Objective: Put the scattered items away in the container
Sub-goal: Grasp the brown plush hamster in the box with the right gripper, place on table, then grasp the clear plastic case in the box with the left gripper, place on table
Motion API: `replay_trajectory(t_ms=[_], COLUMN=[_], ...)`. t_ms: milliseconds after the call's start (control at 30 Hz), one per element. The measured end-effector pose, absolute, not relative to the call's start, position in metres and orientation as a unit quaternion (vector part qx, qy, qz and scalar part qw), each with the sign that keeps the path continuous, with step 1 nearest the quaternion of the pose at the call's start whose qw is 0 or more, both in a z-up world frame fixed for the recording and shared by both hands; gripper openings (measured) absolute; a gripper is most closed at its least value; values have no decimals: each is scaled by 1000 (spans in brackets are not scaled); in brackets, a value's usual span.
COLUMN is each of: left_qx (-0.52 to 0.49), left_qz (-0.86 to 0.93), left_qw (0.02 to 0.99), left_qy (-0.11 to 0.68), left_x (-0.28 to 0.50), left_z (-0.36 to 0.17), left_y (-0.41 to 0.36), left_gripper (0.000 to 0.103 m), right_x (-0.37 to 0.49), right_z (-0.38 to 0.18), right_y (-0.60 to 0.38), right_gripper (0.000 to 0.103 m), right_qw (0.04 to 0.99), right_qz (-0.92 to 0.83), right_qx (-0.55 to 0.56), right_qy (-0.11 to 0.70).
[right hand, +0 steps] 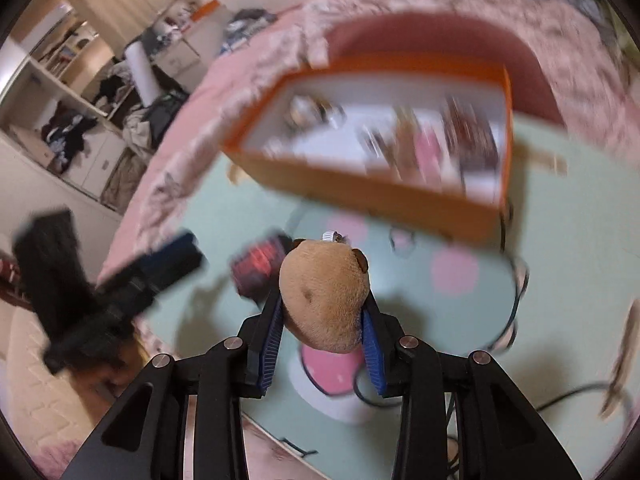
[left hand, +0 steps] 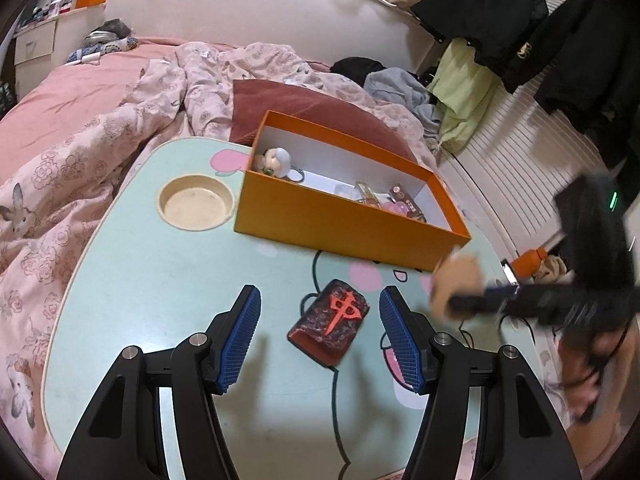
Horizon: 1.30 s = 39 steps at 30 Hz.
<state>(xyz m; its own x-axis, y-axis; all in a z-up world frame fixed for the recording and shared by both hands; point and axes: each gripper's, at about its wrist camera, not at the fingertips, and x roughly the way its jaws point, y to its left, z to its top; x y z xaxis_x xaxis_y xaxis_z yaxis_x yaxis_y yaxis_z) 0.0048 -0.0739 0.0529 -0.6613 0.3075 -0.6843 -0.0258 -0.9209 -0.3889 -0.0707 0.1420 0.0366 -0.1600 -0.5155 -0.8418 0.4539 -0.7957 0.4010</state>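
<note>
Right claw [right hand: 323,322] pinching tan plush toy [right hand: 326,294] above the desk [right hand: 560,208], near the orange box [right hand: 372,194]. Left claw [left hand: 320,338] spread, straddling dark red block [left hand: 329,322] lying on the desk.

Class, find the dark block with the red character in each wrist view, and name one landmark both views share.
Left wrist: dark block lies on the table, lower centre, between the open left gripper's fingers.
Right wrist: dark block, blurred, left of centre, beside the plush toy.
Shared landmark: orange box.
</note>
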Motion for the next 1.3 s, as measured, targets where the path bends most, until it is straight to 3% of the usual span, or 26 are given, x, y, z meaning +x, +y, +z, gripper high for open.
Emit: replay_trajectory(t_ms=[167,300,400,600,967,1000,1033,1100,1300], left_qx=[-410,-407,-409,-416,-456,-469,-484,-511,-576], left_qz=[893,895,895,901,886,879,871,857,812], left_qw=[100,97,95,73,78,79,80,64,79], left_qy=[-160,-153,-148,-100,-43,-38,-34,-31,-54], left_x=[3,1,-6,-44,-127,-138,-150,-169,-200], left_z=[54,60,66,93,96,92,87,77,42], left_y=[-64,-61,-61,-54,-15,-11,-9,-8,5], left_gripper=[63,63,63,63,62,61,50,37,37], right_x=[-70,-52,-34,5,17,18,18,20,21], right_z=[31,54,67,41,13,11,10,9,10], right_y=[148,168,180,178,174,174,175,176,178], right_gripper=[46,74,89,89,89,89,89,89,89], right_qw=[315,300,299,278,203,204,204,205,206], right_qz=[-775,-824,-848,-857,-876,-875,-873,-871,-871], right_qx=[546,476,434,434,433,437,440,444,444], right_qy=[-37,-66,-54,23,56,54,52,50,43])
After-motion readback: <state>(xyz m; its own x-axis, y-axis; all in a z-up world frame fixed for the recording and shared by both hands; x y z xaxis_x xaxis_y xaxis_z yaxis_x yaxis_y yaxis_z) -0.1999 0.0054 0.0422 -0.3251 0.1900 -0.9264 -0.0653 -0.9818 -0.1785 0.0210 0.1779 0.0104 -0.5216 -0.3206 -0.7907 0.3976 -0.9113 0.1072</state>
